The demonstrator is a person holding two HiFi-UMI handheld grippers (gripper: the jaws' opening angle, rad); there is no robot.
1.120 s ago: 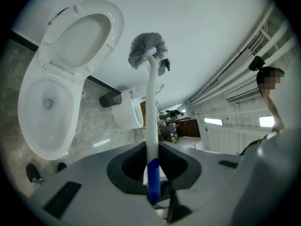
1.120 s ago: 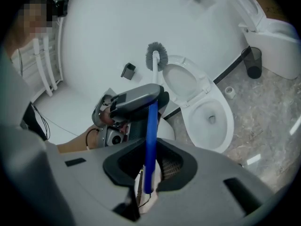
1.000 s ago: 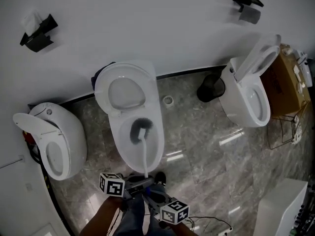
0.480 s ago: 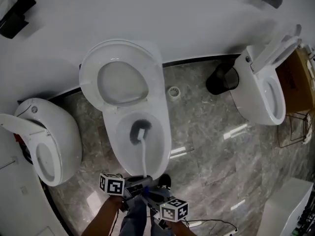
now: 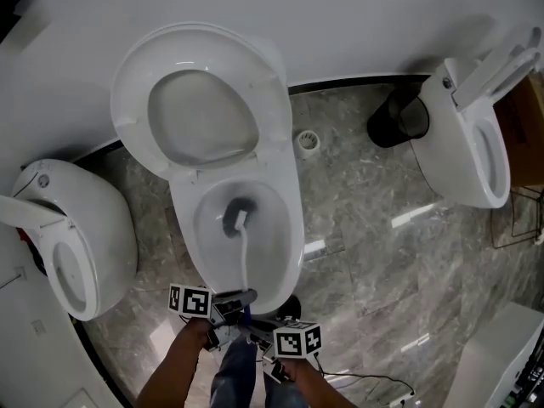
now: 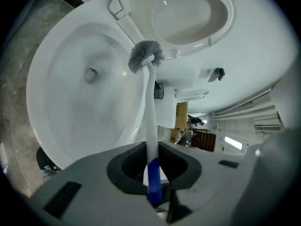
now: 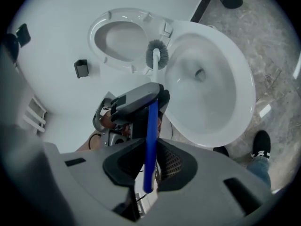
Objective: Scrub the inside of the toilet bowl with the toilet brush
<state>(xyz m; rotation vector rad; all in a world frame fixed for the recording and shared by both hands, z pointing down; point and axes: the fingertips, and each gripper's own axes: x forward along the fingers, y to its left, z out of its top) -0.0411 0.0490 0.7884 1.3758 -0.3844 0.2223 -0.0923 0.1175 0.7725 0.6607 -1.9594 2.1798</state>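
In the head view, the toilet brush (image 5: 239,219) is reaching head-first into the middle toilet bowl (image 5: 294,228), its handle running straight back toward the person. The left gripper (image 5: 240,298) is holding it nearer the bristles, with the right gripper (image 5: 259,342) just behind. In the left gripper view, the jaws are clamping the shaft where white turns blue. In the right gripper view, the jaws are pinching the blue end, so strokes will likely be running along that axis.

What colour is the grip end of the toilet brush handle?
Blue, while the rest of the toilet brush is white; the right gripper view shows it best.
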